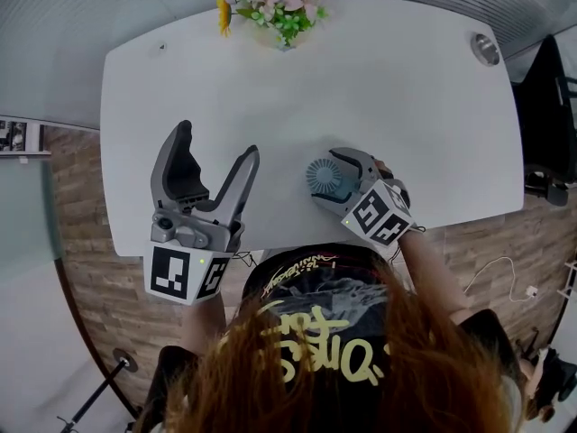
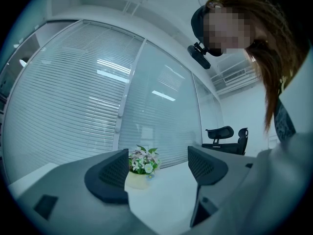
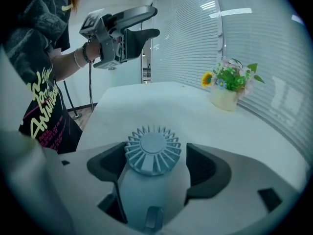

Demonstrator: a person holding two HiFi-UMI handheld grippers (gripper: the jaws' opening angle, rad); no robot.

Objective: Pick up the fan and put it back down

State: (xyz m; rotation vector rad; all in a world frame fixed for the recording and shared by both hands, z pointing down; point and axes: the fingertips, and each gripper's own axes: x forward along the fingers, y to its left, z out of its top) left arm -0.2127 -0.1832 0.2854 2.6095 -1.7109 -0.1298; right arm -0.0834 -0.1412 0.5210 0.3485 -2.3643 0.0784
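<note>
Two grippers are held over the near part of a white table [image 1: 406,106] by a person whose dark printed shirt [image 1: 315,305] fills the nearest part of the head view.

The right gripper [image 3: 157,169] is found at the near edge of the table, right of centre, pointed downward and away. Its jaws are closed on the fan [image 3: 152,151]. The pale blue body is seated between the two dark pads, which are pressed against it on either side, and the round ribbed head is turned up toward the camera. The fan is thus located in the right gripper, low over the near edge of the table. Whether its underside is touching the tabletop cannot be determined.

The left gripper [image 1: 216,142] is held to the left of the fan, well apart from it, raised clear of the table and pointed level toward the far side. Its jaws are spread wide and nothing is held between them; only the distant flowers are seen through the gap.

At the far edge of the table, a pot of flowers [image 1: 279,7] is placed near the centre, and a round metal fitting [image 1: 484,49] is set in the far right corner. Beyond the table, slatted blinds [image 2: 73,92] are noted, and a dark office chair [image 2: 227,138] is seen at the far right.
</note>
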